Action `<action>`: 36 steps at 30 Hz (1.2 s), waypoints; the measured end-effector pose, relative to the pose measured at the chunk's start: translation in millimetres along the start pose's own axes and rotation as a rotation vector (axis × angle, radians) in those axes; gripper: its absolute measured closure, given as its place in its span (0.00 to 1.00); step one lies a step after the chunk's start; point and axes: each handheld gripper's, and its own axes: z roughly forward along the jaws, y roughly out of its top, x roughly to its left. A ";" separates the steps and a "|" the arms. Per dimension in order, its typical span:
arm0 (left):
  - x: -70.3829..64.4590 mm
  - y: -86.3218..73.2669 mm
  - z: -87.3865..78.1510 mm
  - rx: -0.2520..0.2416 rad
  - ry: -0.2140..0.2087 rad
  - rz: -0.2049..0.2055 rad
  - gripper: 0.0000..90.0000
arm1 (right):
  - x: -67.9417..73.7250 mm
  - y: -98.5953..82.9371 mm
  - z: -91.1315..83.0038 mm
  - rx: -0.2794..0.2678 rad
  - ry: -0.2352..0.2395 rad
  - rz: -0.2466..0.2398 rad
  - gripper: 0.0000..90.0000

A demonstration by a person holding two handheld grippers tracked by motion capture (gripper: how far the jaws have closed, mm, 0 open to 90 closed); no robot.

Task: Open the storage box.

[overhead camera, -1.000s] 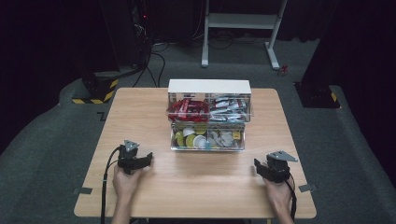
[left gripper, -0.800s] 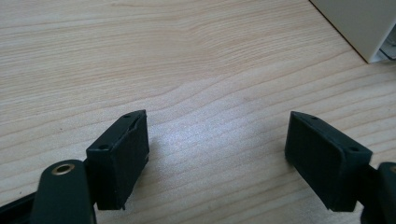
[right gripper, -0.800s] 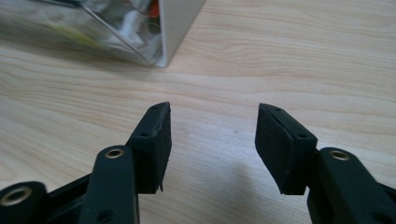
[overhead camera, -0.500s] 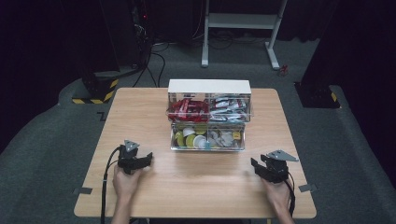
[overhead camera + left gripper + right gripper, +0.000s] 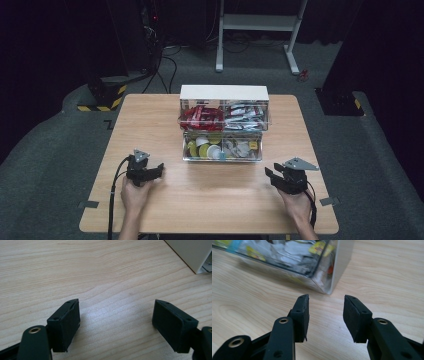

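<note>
The clear two-tier organizer (image 5: 223,127) sits mid-counter toward the far edge, red packets above, yellow and white packs below. Your right gripper (image 5: 325,315) points at its near corner, fingers apart and empty. Your left gripper (image 5: 116,322) rests well apart to its left, fingers wide open over bare wood. The pale wooden counter (image 5: 150,125) stands on grey carpet (image 5: 45,150) in a dark room.

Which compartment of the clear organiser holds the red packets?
The upper-left compartment of the clear plastic organiser box: red packets. Its upper-right neighbour holds silvery-white packets; the lower tier holds small yellow, green and white items.
</note>
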 end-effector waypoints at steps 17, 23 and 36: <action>-0.5 0.0 0.0 0.001 -0.001 -0.003 0.25 | 9.2 24.3 -12.2 -0.043 0.066 -0.046 0.60; -0.5 0.0 0.0 0.001 -0.001 -0.003 0.25 | 12.9 31.6 -15.7 -0.069 0.074 -0.054 0.61; -0.4 0.0 0.0 0.000 -0.001 -0.004 0.25 | 18.6 51.5 -23.8 -0.101 0.093 -0.084 0.65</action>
